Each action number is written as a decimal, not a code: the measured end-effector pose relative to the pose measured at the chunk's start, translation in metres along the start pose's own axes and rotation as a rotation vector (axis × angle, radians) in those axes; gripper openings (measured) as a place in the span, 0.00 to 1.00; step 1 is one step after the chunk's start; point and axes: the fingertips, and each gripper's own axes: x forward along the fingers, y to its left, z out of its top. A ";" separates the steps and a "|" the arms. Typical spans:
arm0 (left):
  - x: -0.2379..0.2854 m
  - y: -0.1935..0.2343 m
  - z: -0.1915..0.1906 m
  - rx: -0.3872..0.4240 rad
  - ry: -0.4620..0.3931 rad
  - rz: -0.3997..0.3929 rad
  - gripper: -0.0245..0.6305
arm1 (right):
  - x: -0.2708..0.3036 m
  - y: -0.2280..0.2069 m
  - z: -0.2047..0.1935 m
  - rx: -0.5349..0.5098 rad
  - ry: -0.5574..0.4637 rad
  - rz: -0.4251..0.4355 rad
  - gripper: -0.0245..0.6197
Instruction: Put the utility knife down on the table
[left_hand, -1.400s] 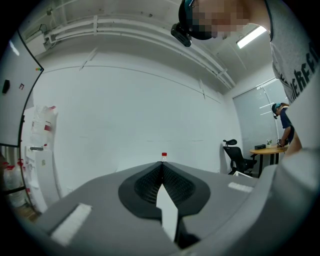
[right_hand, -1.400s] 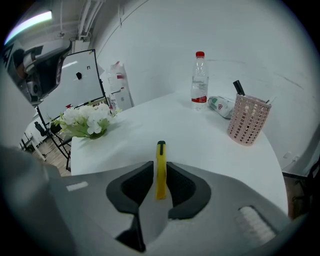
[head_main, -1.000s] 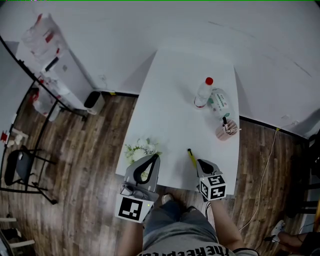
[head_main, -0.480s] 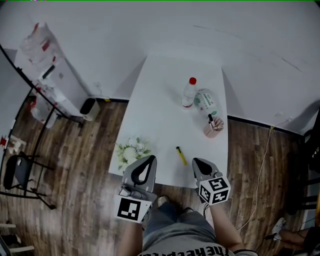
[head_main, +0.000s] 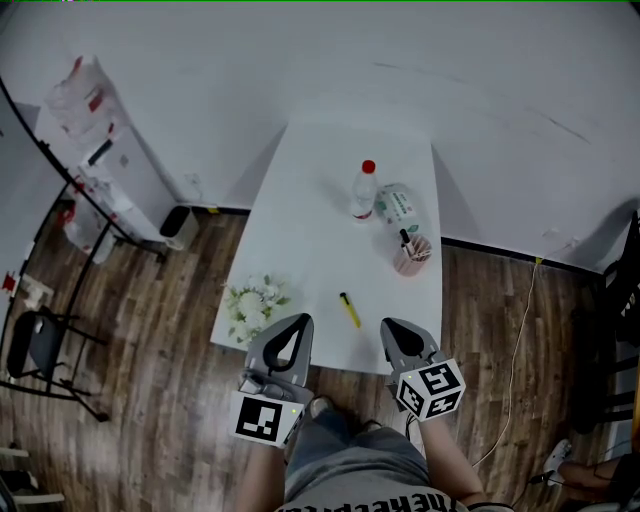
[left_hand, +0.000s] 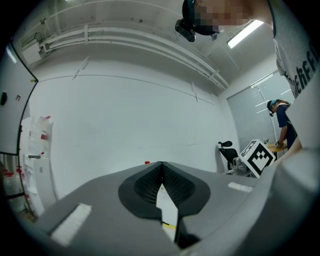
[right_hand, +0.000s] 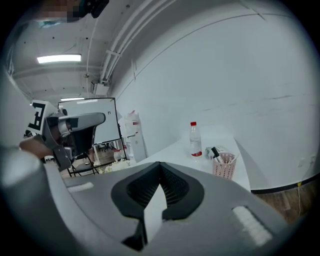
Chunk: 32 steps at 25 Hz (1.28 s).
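- Utility knife lies on the table, near its front edge.
- Left hand-held gripper: jaws together, empty.
- Right hand-held gripper: jaws together, empty.

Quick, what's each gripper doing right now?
Left gripper: shut, empty.
Right gripper: shut, empty; the utility knife lies on the table.

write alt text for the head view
A yellow utility knife lies on a white table, seen from above, with the left gripper and right gripper shut and empty at its near edge. A bottle and pink basket stand farther back, white flowers at the left edge.
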 end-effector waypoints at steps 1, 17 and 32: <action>-0.001 -0.003 0.001 0.002 -0.002 0.001 0.06 | -0.004 0.001 0.003 -0.003 -0.010 0.004 0.04; -0.021 -0.032 0.016 0.019 -0.023 0.039 0.06 | -0.057 0.017 0.051 -0.024 -0.166 0.065 0.04; -0.029 -0.054 0.024 0.043 -0.031 0.059 0.06 | -0.090 0.026 0.081 -0.074 -0.259 0.108 0.04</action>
